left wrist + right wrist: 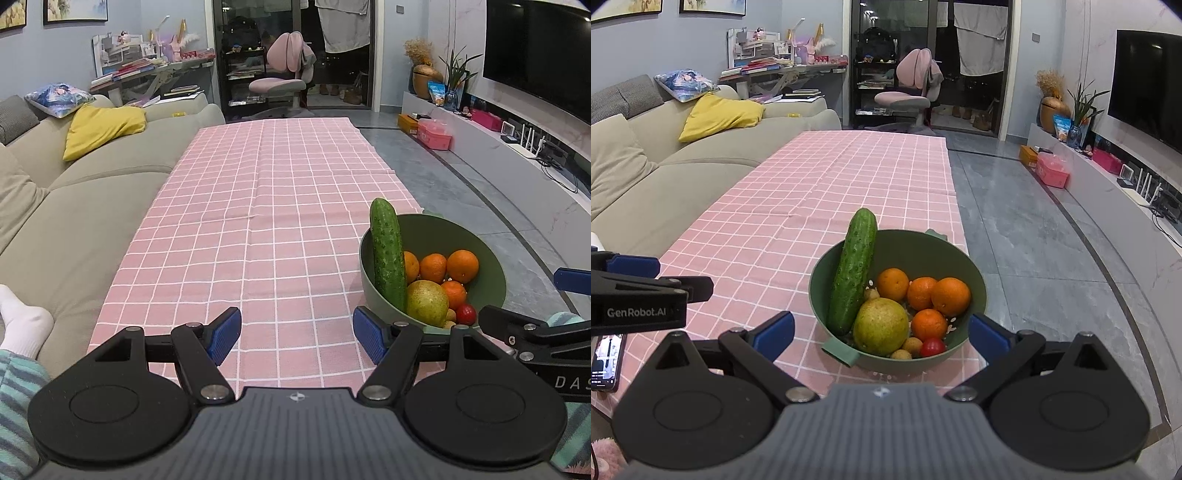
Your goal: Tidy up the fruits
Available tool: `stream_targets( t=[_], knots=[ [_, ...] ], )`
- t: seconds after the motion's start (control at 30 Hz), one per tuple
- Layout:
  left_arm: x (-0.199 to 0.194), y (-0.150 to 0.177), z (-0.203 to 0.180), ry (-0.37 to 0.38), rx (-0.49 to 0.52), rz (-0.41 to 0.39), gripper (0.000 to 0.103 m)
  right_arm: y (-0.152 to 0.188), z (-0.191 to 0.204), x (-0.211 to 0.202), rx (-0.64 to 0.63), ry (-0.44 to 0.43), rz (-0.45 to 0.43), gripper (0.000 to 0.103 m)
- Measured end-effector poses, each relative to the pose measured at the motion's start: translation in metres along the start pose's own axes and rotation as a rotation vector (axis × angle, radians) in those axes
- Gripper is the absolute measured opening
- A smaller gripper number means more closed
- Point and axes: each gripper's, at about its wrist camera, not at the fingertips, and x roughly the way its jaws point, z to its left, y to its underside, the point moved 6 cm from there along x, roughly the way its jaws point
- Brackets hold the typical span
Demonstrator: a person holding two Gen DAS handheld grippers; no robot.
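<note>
Both claws spread wide, fruit bowl ahead.
We hold the left claw (297,338) level and low over the tabletop (258,221), empty; the right claw (882,332), also empty, faces the green bowl (923,247) holding cucumber (853,280), oranges (951,295) and pear (881,326).

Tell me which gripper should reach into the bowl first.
Right, probably. The right gripper is open and faces the bowl squarely, fruit between its fingers. The left gripper, also open, points at bare tablecloth beside it.
</note>
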Motion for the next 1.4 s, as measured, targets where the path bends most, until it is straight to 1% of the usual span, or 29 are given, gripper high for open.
stream_targets(
  t=[1.4],
  knots=[
    [-0.0008,-0.0002,0.0016,-0.001,-0.004,0.012,0.081,0.0015,-0.0007,0.0006,-0.014,-0.005,0.008,0.097]
  ],
)
